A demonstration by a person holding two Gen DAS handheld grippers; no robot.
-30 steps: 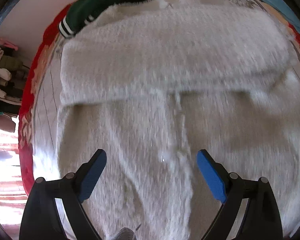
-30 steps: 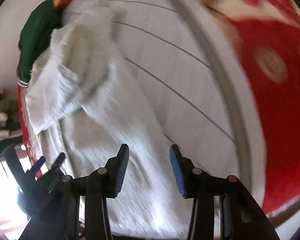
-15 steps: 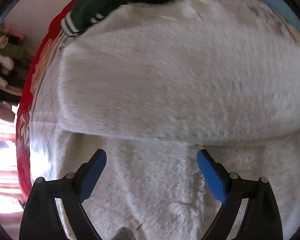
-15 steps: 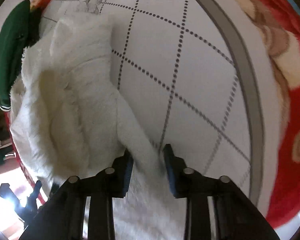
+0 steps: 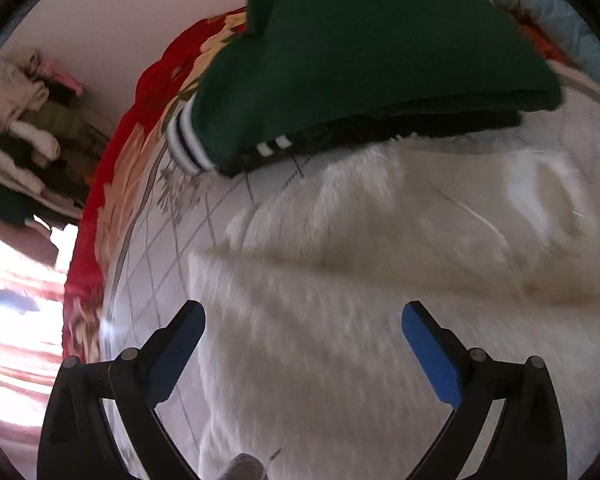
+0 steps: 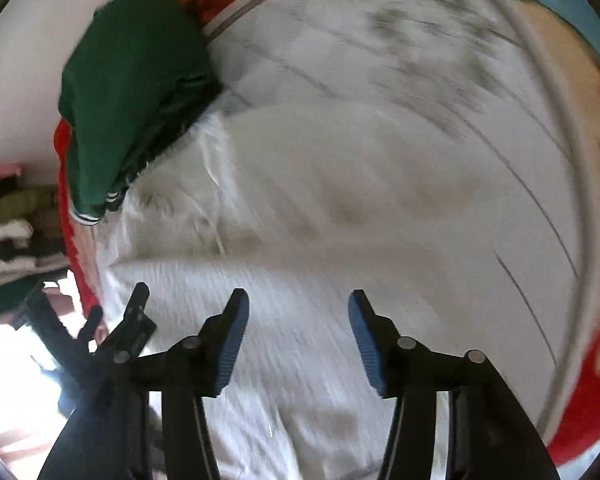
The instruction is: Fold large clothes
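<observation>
A white fluffy garment [image 5: 380,280] lies spread on the bed with a fold line across its middle; it also shows in the right wrist view [image 6: 300,220]. My left gripper [image 5: 302,320] is open and empty just above the garment's near left part. My right gripper [image 6: 298,312] is open and empty over the near part of the garment. The left gripper [image 6: 96,320] shows at the left of the right wrist view. Both views are blurred by motion.
A folded dark green garment [image 5: 360,60] with white-striped cuffs lies at the far edge, touching the white one; it shows in the right wrist view [image 6: 132,88] too. The bed has a white checked sheet [image 6: 440,80] and red floral blanket [image 5: 112,168]. Piled clothes [image 5: 20,120] sit left.
My right gripper was shut on a sleeve edge half a second ago; it is now open and the cloth lies flat. Both grippers moved toward the green garment.
</observation>
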